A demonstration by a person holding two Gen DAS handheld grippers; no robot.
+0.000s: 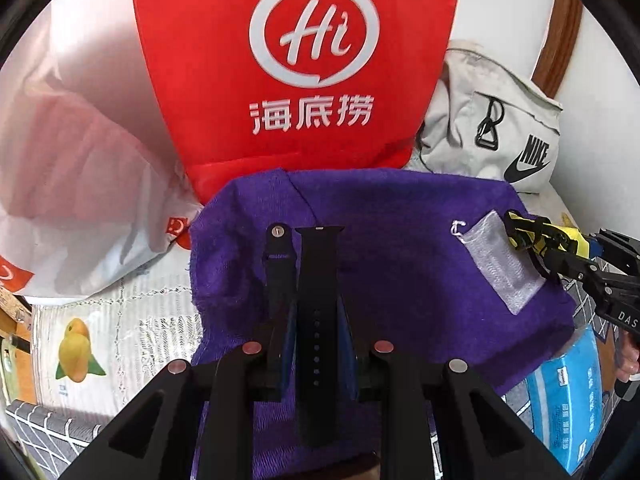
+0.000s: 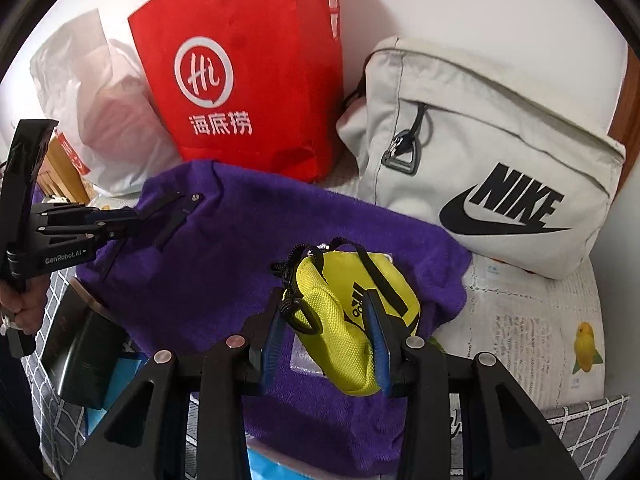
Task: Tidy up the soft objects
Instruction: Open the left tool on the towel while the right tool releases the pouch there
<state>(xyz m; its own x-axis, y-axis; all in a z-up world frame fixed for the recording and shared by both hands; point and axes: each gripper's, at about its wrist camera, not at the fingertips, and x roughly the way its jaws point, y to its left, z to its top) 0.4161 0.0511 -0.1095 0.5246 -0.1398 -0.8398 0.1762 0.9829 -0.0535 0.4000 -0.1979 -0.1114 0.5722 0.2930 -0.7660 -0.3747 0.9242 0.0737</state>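
Purple towel [image 1: 400, 240] spread over cluttered surface, red bag [image 1: 296, 60] and grey Nike bag [image 2: 500, 152] behind, left gripper [image 1: 316, 320] clamped on black watch strap [image 1: 318, 320], right gripper [image 2: 326, 332] pinching yellow pouch [image 2: 340, 320] above towel, small mesh pouch [image 1: 496, 260] lying on towel.

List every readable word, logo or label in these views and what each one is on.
"Hi" and "海底捞": red bag
"NIKE": grey bag
"adidas": yellow pouch, partly hidden
"GenRobot.AI": left claw, on its body
"DAS", cut off: right claw, on its body
Blue box print and fruit-picture sheet print: too small to read
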